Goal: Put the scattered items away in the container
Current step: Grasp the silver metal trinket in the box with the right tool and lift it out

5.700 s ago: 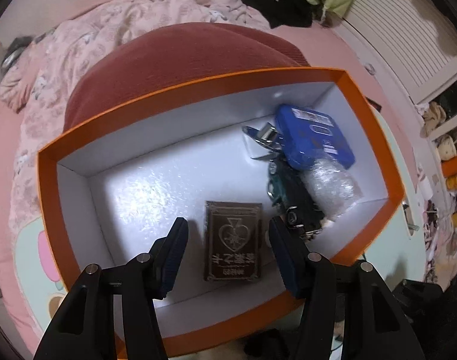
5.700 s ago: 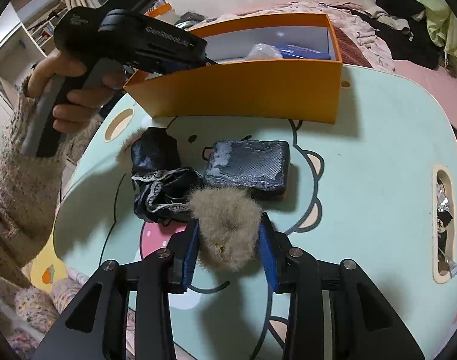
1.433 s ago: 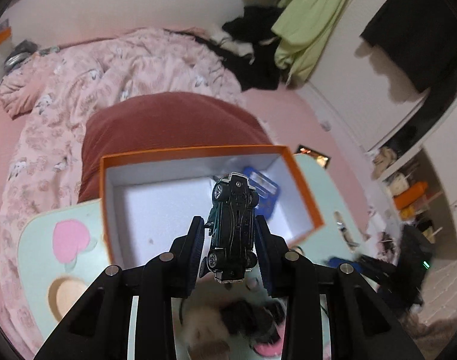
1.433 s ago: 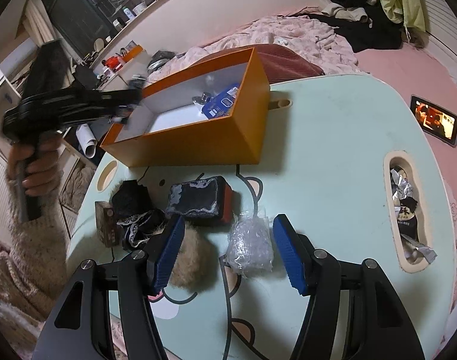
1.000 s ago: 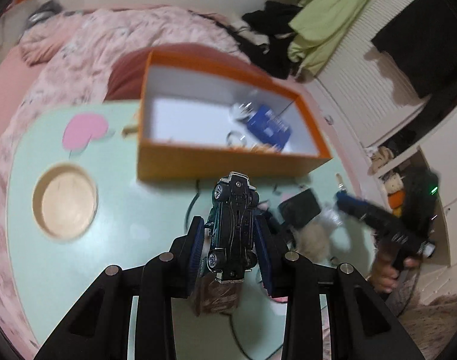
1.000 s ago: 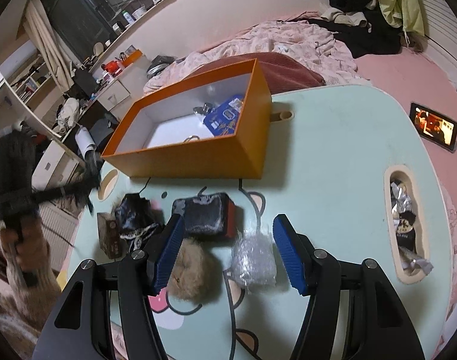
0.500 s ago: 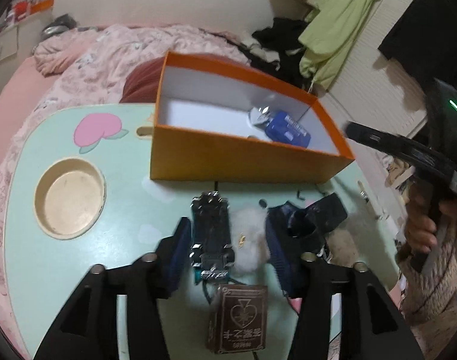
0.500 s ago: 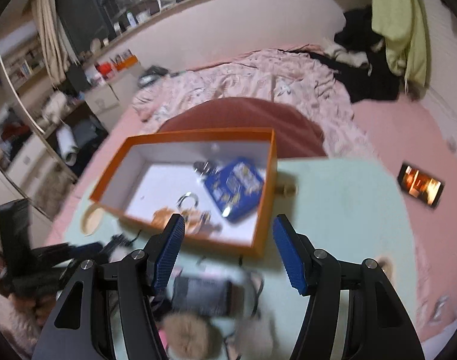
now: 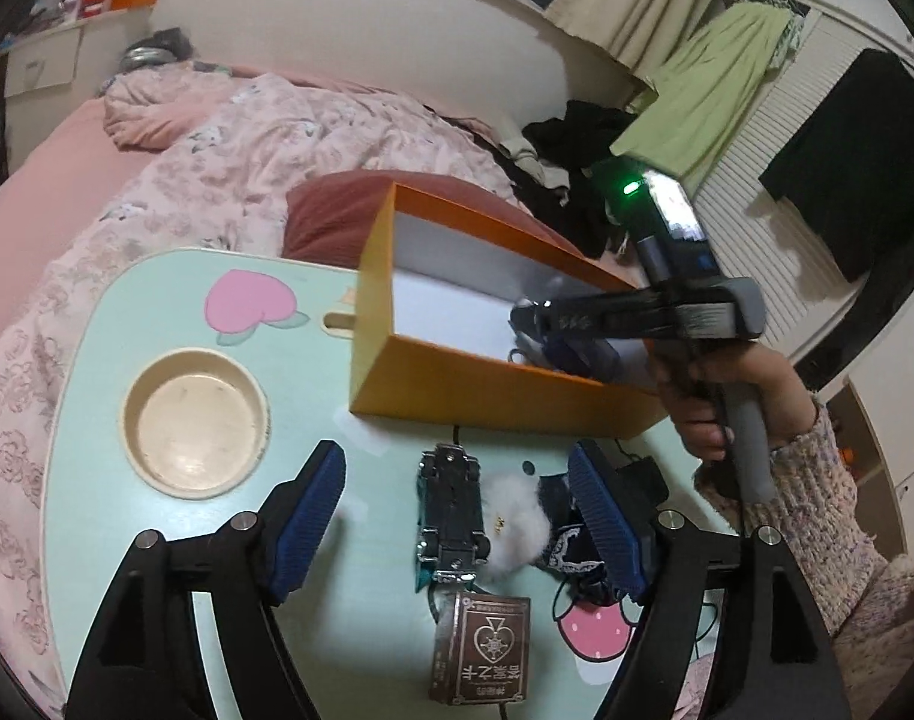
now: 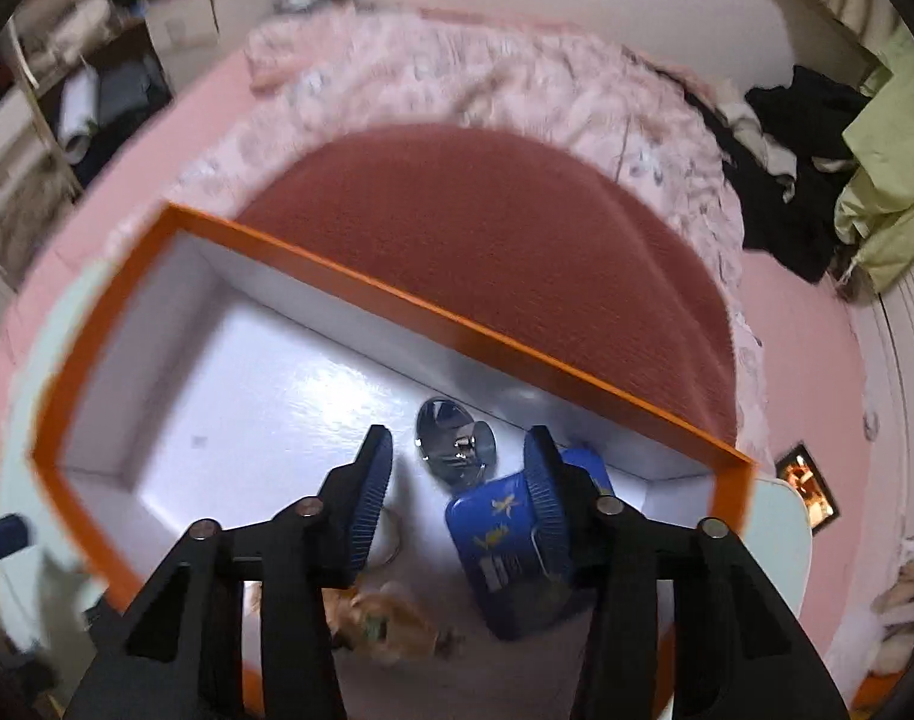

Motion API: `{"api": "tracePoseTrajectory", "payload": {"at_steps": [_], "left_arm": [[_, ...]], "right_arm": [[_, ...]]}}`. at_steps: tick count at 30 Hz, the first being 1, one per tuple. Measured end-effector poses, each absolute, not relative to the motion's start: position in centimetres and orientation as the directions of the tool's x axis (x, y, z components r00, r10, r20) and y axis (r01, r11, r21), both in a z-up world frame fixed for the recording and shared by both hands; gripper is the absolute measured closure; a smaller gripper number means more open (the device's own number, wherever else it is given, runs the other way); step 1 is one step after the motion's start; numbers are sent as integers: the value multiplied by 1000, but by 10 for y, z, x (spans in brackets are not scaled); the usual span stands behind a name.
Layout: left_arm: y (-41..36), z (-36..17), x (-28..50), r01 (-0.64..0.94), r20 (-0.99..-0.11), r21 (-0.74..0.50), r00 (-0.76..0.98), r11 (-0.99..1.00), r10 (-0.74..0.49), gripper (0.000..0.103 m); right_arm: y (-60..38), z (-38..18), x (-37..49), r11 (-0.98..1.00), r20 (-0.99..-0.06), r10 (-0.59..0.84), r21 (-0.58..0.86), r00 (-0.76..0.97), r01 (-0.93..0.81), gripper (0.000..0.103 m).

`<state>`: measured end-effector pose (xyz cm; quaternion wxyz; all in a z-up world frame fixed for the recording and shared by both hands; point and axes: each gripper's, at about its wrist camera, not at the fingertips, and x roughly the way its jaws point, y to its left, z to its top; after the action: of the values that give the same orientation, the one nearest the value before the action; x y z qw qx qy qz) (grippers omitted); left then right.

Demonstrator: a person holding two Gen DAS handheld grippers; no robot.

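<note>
Toy car [image 9: 451, 510] between opening left tool [image 9: 457, 516] pads, untouched; closing right tool [image 10: 457, 492] empty over orange box [image 10: 397, 294].

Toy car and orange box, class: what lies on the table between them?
Nothing but bare table: the left wrist view shows an empty strip between the toy car and the orange box.

pink floral bedding [image 9: 229, 138] behind mint table [image 9: 97, 420]; green garment [image 9: 715, 90] hanging, white louvred doors [image 9: 751, 138].

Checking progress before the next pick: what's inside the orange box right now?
Inside the orange box: a blue tin, a shiny metal clip, and something tan, blurred. The gripper's frame covers the near floor.
</note>
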<state>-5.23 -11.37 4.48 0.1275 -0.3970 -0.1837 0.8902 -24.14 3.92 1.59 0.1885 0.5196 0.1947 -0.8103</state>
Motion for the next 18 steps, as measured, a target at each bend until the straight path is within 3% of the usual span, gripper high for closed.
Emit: {"api": "tracePoseTrajectory", "payload": {"at_steps": [1,6,13,18], "left_arm": [[-114,45,-53,-79,-664,-420,-652,-904,366,25],[-113,46,-60,-80,-673,-420,-641,-904,370,23],[-98,59,-74,-119,-695,-370,-623,-921,360,18],[-77,73,-89,-159,-716,-301,-613,-940,333,15]], "right_arm": [[39,11,-244,-853,-923,-94,-120,-374,508,71],[47,16,-237,-848,-905,-161,-77,-393,525,71],[84,68,-190,-814,-762,-437,108,-478,571,71],[128,83,-146,-763,-699,-547,191,-461,617,71]]}}
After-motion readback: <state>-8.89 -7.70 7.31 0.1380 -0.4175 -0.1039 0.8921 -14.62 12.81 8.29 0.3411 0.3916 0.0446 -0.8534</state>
